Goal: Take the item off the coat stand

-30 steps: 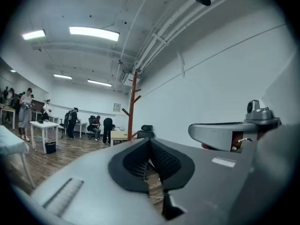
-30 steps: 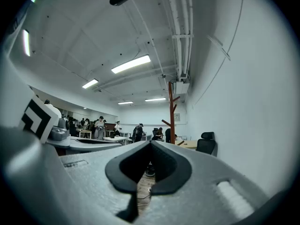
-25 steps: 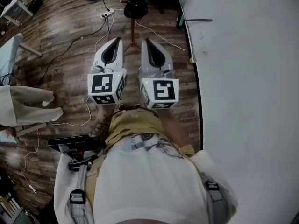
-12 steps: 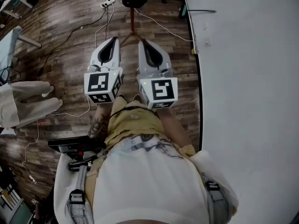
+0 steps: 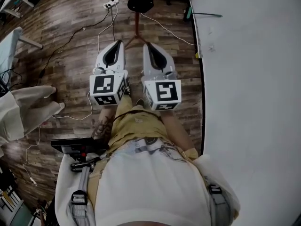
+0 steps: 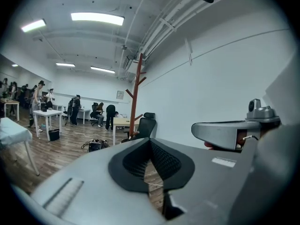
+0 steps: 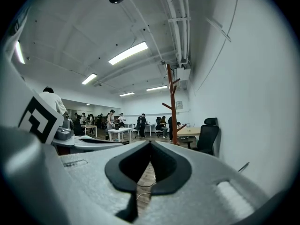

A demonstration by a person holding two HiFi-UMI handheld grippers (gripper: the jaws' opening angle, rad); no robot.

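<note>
The coat stand [image 5: 137, 25] is a red-brown pole with short branches, standing on the wood floor just ahead of both grippers. A dark object [image 5: 140, 0] sits at the pole's far end in the head view; I cannot tell what it is. In the left gripper view the coat stand [image 6: 135, 97] looks bare, as does the coat stand [image 7: 171, 102] in the right gripper view. My left gripper [image 5: 118, 43] [image 6: 150, 142] and right gripper [image 5: 146, 45] [image 7: 150, 144] are side by side at waist height, pointing at the stand. Both are shut with nothing in them.
A white wall [image 5: 249, 79] runs along the right. Cables and a power strip [image 5: 109, 4] lie on the floor ahead. A person in light trousers [image 5: 23, 109] stands at the left. A black office chair [image 6: 146, 124] is beside the stand; desks and people [image 6: 47, 111] are farther back.
Both grippers stay shut, side by side; they have shifted slightly in the view. The legs of the person at the left have moved.
</note>
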